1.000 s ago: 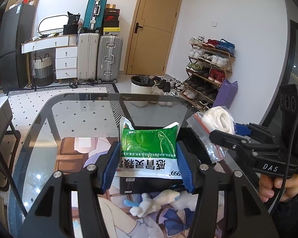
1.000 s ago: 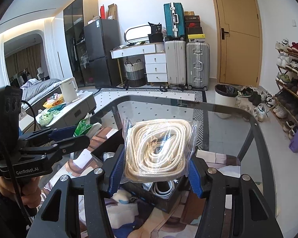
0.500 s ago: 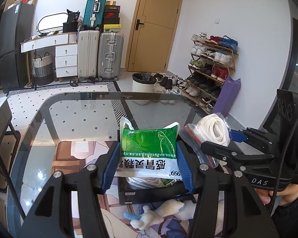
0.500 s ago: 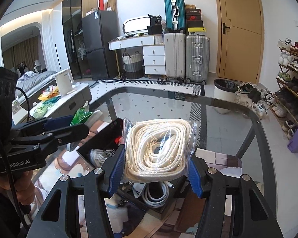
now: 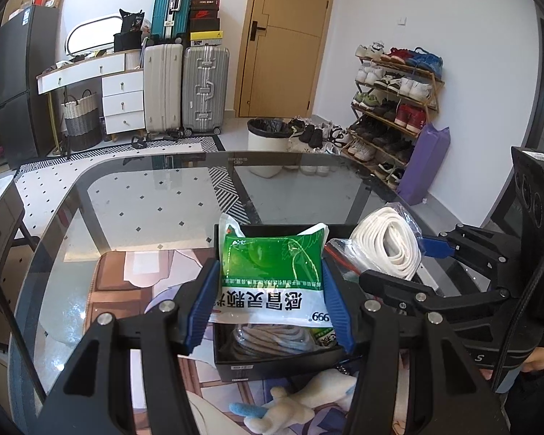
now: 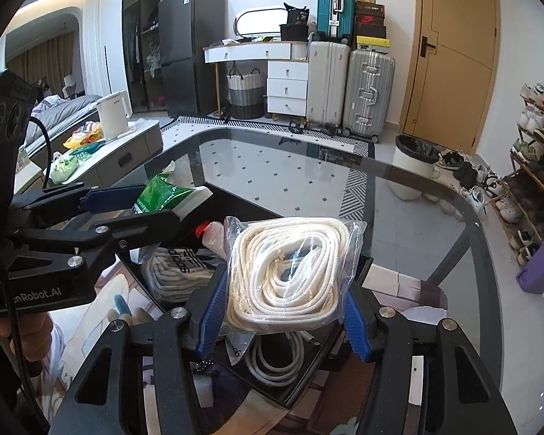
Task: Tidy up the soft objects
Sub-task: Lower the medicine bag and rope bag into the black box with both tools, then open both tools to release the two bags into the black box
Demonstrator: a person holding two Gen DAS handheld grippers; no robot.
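Observation:
My left gripper (image 5: pixel 270 299) is shut on a green and white medicine pouch (image 5: pixel 272 272), held over a black open box (image 5: pixel 272 364). My right gripper (image 6: pixel 284 308) is shut on a clear bag of coiled white rope (image 6: pixel 286 272), hanging over the same black box (image 6: pixel 301 388). In the left wrist view the rope bag (image 5: pixel 384 243) sits just right of the pouch. Inside the box lie a bagged adidas item (image 6: pixel 179 266), a white cable coil (image 6: pixel 275 359) and a small bottle with a red cap (image 6: pixel 210 233). The pouch (image 6: pixel 163 195) also shows at the left of the right wrist view.
The box stands on a printed mat (image 5: pixel 127 275) on a glass table (image 5: pixel 156 195). A white and blue plush toy (image 5: pixel 297 402) lies in front of the box. A hand (image 6: pixel 21 330) holds the left gripper. Suitcases, a shoe rack and a bin stand beyond the table.
Both grippers have come down and closer to the black box, still holding their bags. The box's inside now shows more fully under each of them.

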